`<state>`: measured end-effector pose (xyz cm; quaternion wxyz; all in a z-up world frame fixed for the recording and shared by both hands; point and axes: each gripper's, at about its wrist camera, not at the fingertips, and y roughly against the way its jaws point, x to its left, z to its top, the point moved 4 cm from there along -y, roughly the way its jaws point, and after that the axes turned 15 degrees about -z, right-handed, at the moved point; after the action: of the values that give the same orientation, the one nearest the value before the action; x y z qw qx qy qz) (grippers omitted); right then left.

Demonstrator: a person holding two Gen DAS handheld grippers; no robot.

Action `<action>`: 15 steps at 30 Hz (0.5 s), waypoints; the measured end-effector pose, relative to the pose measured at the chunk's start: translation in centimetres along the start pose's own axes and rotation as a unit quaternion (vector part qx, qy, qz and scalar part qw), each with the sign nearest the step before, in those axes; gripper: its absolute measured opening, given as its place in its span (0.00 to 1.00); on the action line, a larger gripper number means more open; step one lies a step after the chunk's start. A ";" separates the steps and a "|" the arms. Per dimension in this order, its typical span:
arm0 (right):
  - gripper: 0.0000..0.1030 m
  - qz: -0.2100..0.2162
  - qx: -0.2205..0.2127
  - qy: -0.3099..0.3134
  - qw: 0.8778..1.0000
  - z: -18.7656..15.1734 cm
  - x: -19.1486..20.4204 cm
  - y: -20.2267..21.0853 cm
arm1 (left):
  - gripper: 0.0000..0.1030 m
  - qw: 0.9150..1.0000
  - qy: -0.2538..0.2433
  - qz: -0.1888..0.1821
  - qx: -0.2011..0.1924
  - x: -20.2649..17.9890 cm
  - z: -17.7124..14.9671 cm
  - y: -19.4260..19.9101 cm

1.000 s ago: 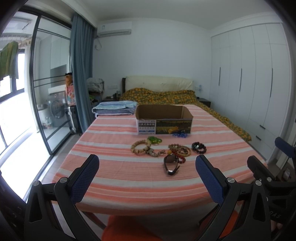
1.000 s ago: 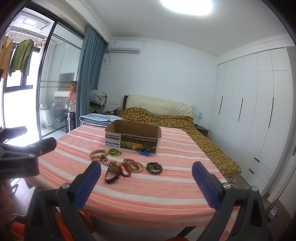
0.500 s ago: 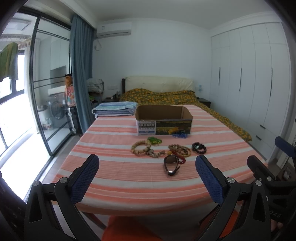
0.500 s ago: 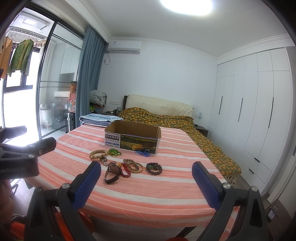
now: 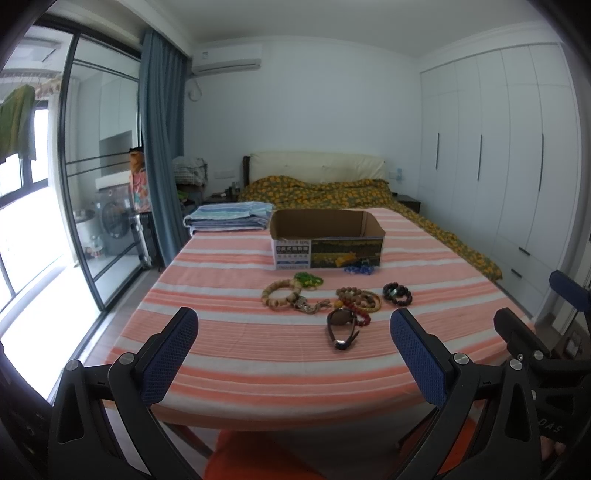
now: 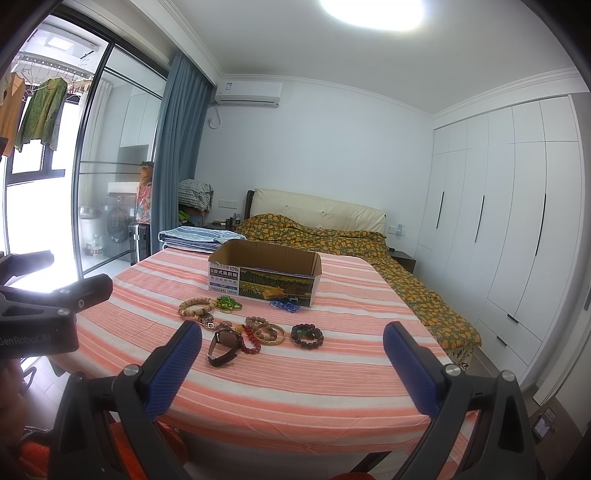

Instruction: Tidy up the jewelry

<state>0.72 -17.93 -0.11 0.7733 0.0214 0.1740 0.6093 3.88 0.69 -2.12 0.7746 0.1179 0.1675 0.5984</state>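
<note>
Jewelry sits mid-table on the striped cloth (image 5: 258,354): watch (image 5: 341,326) nearest, red beads (image 5: 364,318) touching it, tan bracelet (image 5: 280,293) to the left, dark bracelet (image 5: 397,294) to the right, green (image 5: 309,279) and blue (image 5: 357,269) pieces just in front of the box (image 5: 327,238).

Vs 1 s ago: nothing has moved. Both tongs hold the same spots, so prob. the task hasn't begun and all pieces are still outside the box.

Left gripper (image 5: 293,358) has its jaws wide apart, empty; right gripper (image 6: 291,369) likewise.

Left view shows the right tong's body at the far right edge; right view shows the left one at the left edge, plus a ceiling light (image 6: 371,13) the left view misses.
</note>
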 end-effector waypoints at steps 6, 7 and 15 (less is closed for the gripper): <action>0.98 0.001 0.000 0.000 1.000 0.0 0.0 0.0 | 1.00 1.000 -0.001 -0.001 0.002 -0.1 0.0 0.0; 0.98 0.000 0.000 0.000 1.000 0.0 0.0 0.0 | 1.00 1.000 -0.001 -0.001 0.002 -0.1 0.0 0.0; 0.98 0.000 0.000 0.000 1.000 0.0 0.0 0.0 | 1.00 1.000 -0.001 -0.004 0.009 -0.1 -0.2 -0.2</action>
<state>0.71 -17.90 -0.13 0.7731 0.0212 0.1743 0.6095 3.96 0.50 -2.40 0.7758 0.1251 0.1728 0.5939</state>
